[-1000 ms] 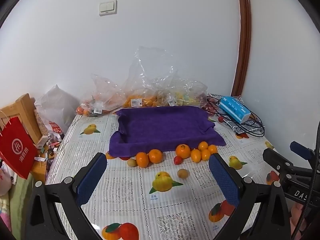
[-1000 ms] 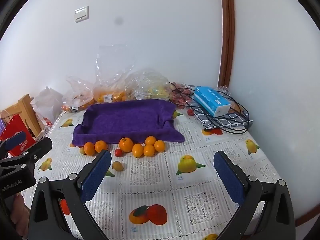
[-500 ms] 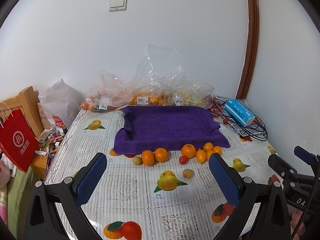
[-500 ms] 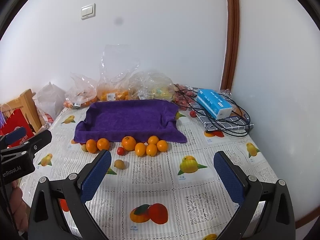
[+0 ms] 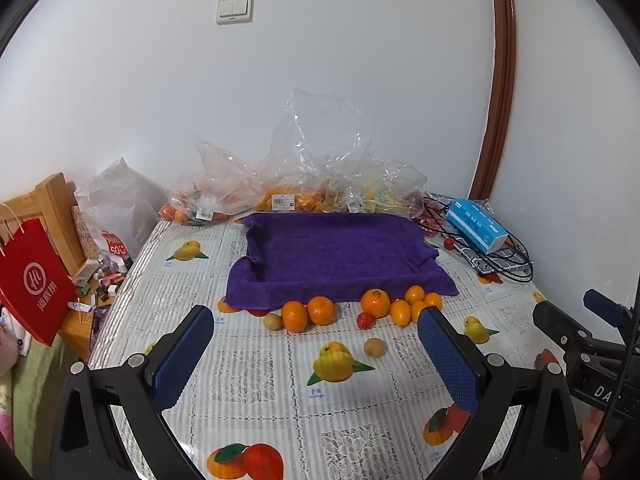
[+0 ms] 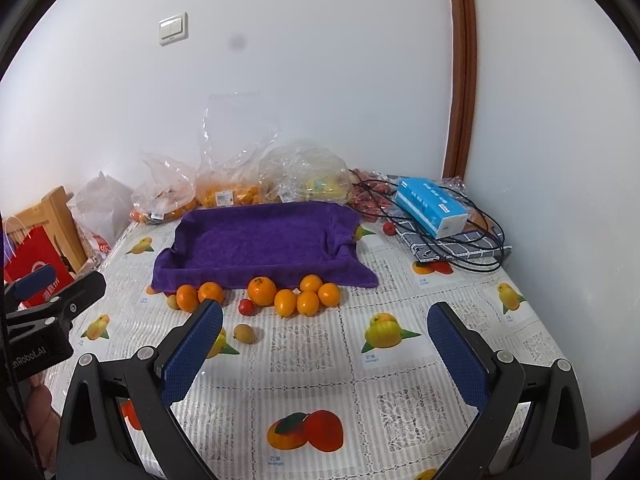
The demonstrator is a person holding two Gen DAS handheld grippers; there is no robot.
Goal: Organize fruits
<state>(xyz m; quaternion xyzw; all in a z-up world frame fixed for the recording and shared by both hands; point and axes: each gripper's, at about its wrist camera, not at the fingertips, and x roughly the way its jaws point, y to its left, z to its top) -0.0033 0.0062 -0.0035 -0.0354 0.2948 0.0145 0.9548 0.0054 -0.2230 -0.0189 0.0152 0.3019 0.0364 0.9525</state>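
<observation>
Seven oranges (one tomato)

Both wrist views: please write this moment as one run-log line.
left claw: open, empty | right claw: open, empty | loose fruits: on tablecloth, before purple towel | towel: no fruit

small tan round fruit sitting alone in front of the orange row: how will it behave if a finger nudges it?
The small tan round fruit will probably roll: it looks nearly spherical and rests on a smooth, glossy fruit-print tablecloth. Nothing touches it, so nothing would stop it. It is likely light, being smaller than the round orange fruit behind it.
</observation>
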